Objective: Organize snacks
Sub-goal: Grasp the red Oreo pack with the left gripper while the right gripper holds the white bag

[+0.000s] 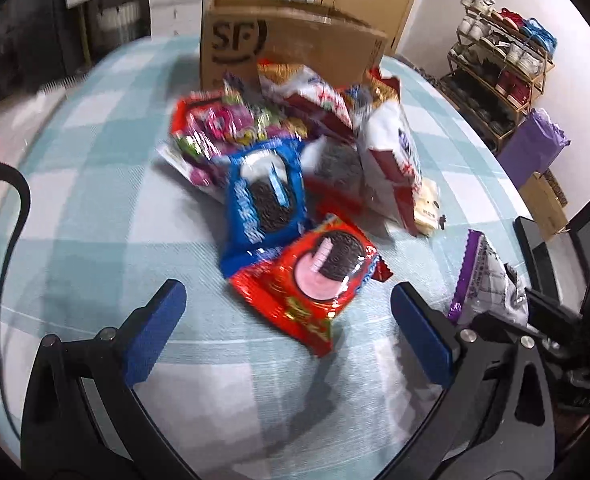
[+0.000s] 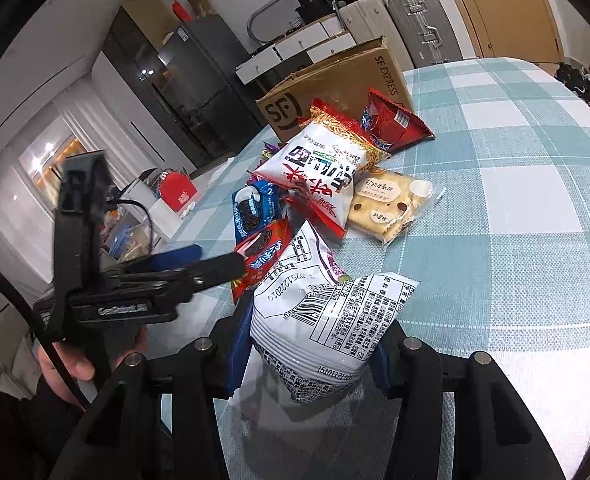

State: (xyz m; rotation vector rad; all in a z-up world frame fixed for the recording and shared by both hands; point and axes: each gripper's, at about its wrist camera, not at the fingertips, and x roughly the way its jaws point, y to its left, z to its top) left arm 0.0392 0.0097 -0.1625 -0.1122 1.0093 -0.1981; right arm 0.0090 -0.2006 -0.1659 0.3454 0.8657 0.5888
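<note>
We hold the white snack bag (image 2: 319, 320) clamped in our right gripper (image 2: 309, 356) over the worktop's (image 2: 515, 208) near edge; left gripper (image 1: 287, 320) fingers gape above the red Oreo pack (image 1: 311, 280). Pile unsorted, cardboard box (image 1: 291, 40) waiting at the far edge.

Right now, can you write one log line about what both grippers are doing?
left gripper: open, over red cookie pack | right gripper: shut on white snack bag | cardboard box: behind snack pile
</note>
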